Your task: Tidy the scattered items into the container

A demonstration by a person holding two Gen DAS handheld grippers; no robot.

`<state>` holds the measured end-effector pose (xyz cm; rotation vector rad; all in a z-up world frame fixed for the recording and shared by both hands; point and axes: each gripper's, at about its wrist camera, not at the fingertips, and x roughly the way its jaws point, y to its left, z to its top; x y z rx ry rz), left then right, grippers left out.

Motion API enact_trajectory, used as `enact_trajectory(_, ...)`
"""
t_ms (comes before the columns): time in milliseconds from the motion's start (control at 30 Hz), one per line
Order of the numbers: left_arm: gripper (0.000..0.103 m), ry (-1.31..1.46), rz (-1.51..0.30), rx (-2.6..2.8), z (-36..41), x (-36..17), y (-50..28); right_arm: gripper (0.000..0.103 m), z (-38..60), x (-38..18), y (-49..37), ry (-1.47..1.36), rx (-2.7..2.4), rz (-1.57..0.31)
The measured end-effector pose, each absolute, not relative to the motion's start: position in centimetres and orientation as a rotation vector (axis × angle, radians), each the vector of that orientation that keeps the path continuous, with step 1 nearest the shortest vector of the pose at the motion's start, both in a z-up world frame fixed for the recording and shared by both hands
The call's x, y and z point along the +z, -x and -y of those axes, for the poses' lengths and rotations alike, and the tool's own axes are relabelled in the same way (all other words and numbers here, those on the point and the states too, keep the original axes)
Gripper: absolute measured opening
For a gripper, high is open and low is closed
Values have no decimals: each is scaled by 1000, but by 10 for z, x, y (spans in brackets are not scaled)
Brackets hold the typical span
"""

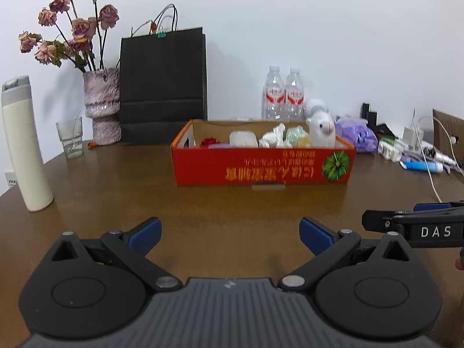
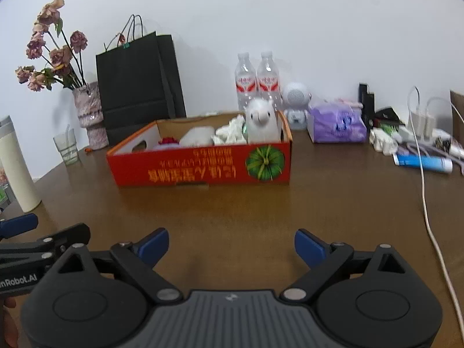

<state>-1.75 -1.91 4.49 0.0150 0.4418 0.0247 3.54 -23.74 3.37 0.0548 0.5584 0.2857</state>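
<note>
Both grippers are held low over a brown table (image 1: 116, 179), side by side, well short of the red box (image 1: 262, 168). The left gripper (image 1: 230, 236) is spread wide, nothing between its blue pads (image 1: 145, 233). The right gripper (image 2: 232, 248) is also spread wide and empty. The box is set mid-table, open top, already filled: a white plush toy (image 2: 261, 123) at its right end, crumpled white wrappers (image 2: 229, 133), a pale container (image 2: 197, 136), something red (image 2: 168, 140) at left. Leftover clutter, including a blue tube (image 2: 422, 163), is seen at the far right of the table.
</note>
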Motion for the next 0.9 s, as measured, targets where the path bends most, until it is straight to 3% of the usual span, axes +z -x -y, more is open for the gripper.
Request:
enact_trajectory(567, 103, 18, -684, 50, 19, 9, 11, 95, 232, -2, -23, 23, 241, -675)
enact_trajectory(700, 103, 24, -692, 64, 18, 8, 10, 103, 231, -3, -25, 24, 239, -687)
enact_trajectory(900, 103, 6, -704, 67, 22, 7, 5, 103, 224, -4, -31, 64, 215, -699)
